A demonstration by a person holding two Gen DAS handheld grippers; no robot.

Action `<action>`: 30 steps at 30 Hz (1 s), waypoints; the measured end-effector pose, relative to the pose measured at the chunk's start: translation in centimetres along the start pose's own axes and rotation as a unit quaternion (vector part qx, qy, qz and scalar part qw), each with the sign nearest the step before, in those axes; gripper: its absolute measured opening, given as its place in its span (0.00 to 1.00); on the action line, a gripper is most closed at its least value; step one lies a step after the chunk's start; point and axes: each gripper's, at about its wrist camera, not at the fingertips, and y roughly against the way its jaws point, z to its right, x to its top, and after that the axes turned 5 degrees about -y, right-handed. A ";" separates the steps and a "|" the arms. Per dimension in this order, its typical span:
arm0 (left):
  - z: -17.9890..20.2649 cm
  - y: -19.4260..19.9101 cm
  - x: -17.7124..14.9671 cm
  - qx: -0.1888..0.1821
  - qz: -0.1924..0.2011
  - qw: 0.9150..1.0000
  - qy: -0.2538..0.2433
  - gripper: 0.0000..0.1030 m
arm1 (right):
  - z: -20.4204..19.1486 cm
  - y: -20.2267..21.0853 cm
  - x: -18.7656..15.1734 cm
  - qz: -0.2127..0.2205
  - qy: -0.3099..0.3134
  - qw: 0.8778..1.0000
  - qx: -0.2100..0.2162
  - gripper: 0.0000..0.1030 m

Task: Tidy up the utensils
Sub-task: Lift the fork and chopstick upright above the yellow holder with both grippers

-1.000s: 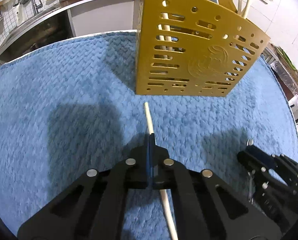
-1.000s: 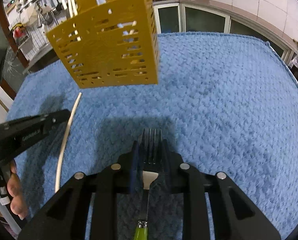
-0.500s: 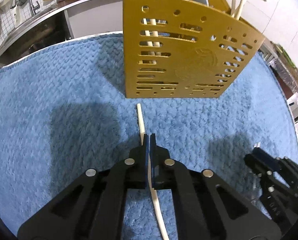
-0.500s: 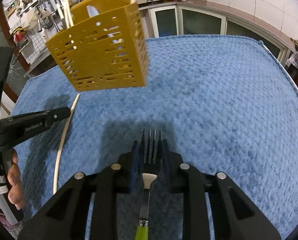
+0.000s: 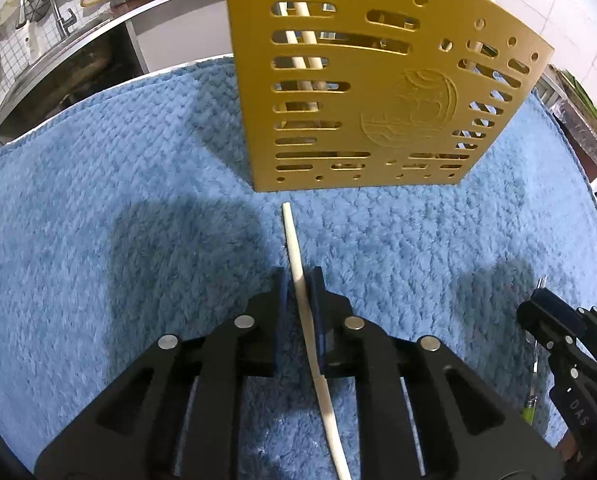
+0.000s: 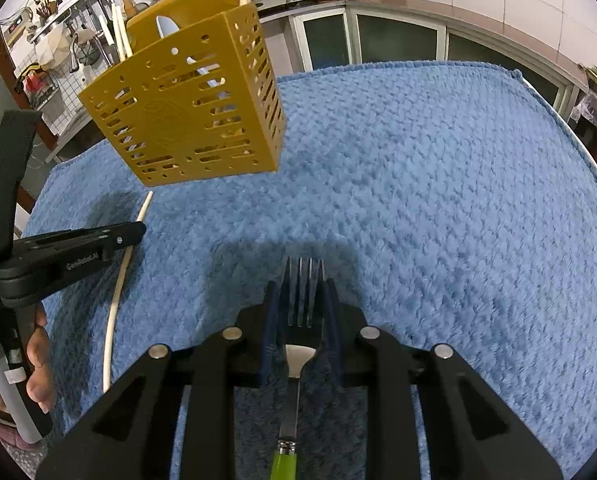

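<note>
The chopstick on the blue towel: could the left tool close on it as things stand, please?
Probably yes. The chopstick already runs between the open fingers of the left tool, with nothing else between them; the yellow holder stands clear beyond its tip.

The blue cloth (image 5: 138,208) looks soft and fuzzy. The yellow holder (image 5: 370,92) is smooth matt plastic. The fork (image 6: 303,320) is shiny metal with a glossy green handle. The chopstick (image 5: 298,276) is smooth and pale.
</note>
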 end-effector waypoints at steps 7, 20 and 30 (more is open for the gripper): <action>0.0 -0.2 0.9 -0.008 -0.001 1.000 0.007 0.05 | 0.2 0.2 0.0 0.001 -0.002 1.000 0.003 0.22; -3.4 8.5 -1.1 -0.045 0.142 0.989 0.021 0.05 | -1.3 5.3 0.1 0.096 0.042 0.994 0.039 0.22; -3.9 12.1 -4.2 -0.056 0.202 0.978 0.017 0.05 | -1.7 8.1 -0.2 0.150 0.051 0.986 0.056 0.22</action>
